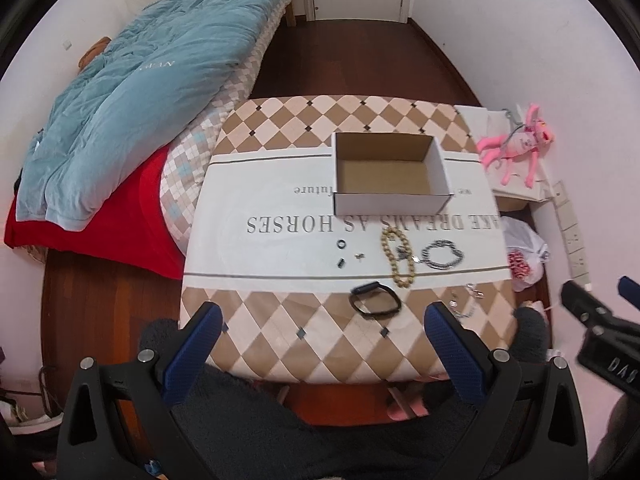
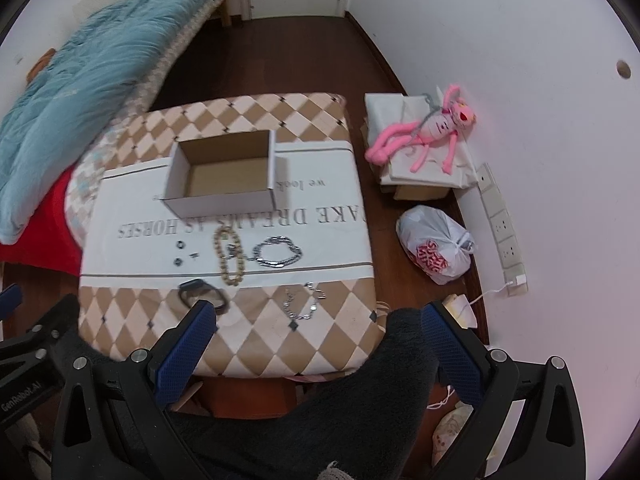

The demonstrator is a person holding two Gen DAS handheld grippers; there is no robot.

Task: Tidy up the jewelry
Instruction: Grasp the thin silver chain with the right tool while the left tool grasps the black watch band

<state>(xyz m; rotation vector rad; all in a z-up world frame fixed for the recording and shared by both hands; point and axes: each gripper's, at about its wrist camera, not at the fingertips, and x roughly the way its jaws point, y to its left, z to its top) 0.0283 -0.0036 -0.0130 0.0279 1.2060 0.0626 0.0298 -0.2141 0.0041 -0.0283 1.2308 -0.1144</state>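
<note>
So the right tongs (image 2: 320, 330) are spread wide, nothing between them, hanging over the near edge of the diamond-patterned bench (image 2: 256, 344). Open cardboard box (image 2: 224, 176) sits toward the far side. In front of it: a gold bead strand (image 2: 229, 254), a chunky silver chain bracelet (image 2: 277, 253) just beside it, a thin silver bracelet (image 2: 303, 300) nearer me, and a black band (image 2: 200, 290) (partly behind the left finger). Pink plush toy (image 2: 426, 130) lies off right.

Home bedroom: bed (image 1: 224, 92) w/ quilt (image 1: 132, 80).
</note>
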